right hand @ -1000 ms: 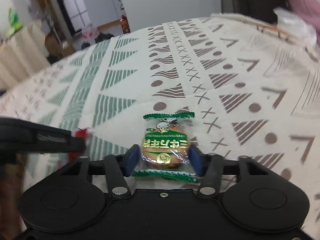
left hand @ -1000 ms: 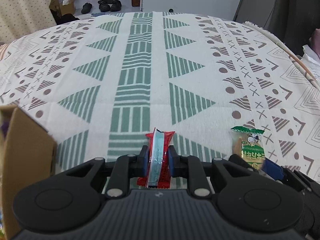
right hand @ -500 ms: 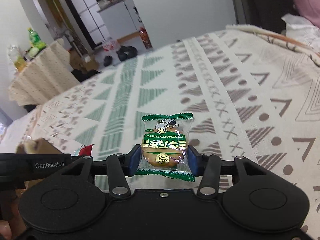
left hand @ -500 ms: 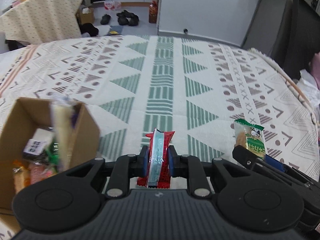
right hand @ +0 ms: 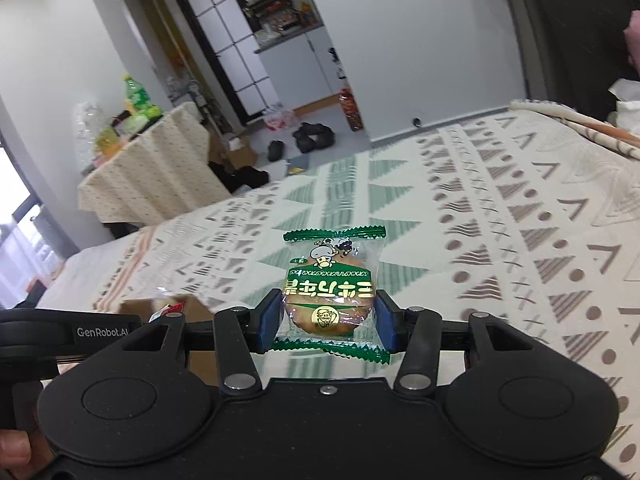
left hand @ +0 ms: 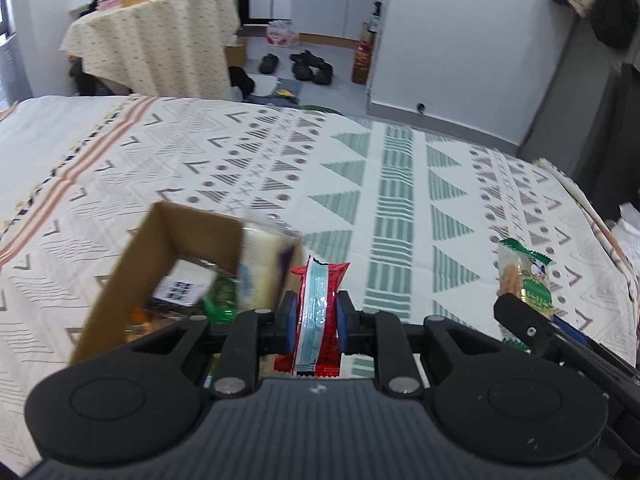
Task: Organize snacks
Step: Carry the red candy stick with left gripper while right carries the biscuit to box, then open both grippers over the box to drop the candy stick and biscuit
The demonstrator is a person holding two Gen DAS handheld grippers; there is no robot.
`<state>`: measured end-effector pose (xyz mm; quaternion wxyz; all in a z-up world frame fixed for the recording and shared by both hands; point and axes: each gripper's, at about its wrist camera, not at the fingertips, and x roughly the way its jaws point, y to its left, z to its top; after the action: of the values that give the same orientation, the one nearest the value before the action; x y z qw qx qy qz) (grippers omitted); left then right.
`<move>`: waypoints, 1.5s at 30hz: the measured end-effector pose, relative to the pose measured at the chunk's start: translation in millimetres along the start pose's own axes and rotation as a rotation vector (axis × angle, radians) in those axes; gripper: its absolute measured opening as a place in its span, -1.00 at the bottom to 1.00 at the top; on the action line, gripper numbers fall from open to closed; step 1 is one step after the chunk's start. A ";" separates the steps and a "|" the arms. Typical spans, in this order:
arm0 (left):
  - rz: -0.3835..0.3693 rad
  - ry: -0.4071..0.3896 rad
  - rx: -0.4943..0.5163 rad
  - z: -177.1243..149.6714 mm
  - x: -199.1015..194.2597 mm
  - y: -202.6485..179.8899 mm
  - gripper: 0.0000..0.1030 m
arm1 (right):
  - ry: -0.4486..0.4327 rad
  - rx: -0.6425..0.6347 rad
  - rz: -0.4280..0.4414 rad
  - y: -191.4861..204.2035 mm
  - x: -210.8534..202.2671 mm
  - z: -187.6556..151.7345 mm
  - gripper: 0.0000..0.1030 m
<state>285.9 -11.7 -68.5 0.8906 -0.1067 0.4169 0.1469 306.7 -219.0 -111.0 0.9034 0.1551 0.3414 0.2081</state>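
My left gripper [left hand: 316, 322] is shut on a red snack packet with a pale blue stripe [left hand: 318, 312], held upright above the patterned bedspread. Just left of it stands an open cardboard box [left hand: 160, 248] with several snacks inside; a tall pale packet [left hand: 260, 268] leans at the box's right wall. My right gripper [right hand: 327, 320] is shut on a green-edged clear packet holding a round biscuit [right hand: 330, 284]. That same green packet [left hand: 526, 280] and the right gripper's finger show at the right of the left wrist view. The box [right hand: 160, 306] appears low left in the right wrist view.
A patterned cream and green bedspread [left hand: 400, 184] covers the bed. Beyond its far edge are a cloth-covered table [left hand: 156, 36] with bottles, shoes [left hand: 308, 66] on the floor, and a white wall. The left gripper's body [right hand: 60, 332] crosses the right wrist view's left side.
Both grippers have risen with their packets still clamped. The left one has moved toward the cardboard box, which now shows its open inside. More of the room appears in both views.
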 end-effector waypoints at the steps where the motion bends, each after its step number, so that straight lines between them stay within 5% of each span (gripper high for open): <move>1: 0.007 -0.004 -0.006 0.2 -2.7 4.7 -0.63 | -0.003 -0.005 0.011 3.8 -1.1 0.0 -0.08; 25: -0.001 0.060 -0.207 -17.1 -16.6 112.3 -0.62 | -0.018 -0.157 0.112 91.8 -3.1 -15.9 -0.08; 35: -0.003 0.076 -0.232 -16.7 -26.1 145.1 -0.31 | -0.004 -0.203 0.113 121.3 -4.4 -26.8 -0.08; 45: -0.005 0.036 -0.239 -3.3 -44.6 168.8 0.29 | 0.041 -0.177 0.133 153.1 -1.3 -30.9 -0.07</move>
<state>197.2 137.3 -47.5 0.8642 -0.2159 0.4122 0.1913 243.4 -82.8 -67.8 0.8905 0.0928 0.3291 0.3001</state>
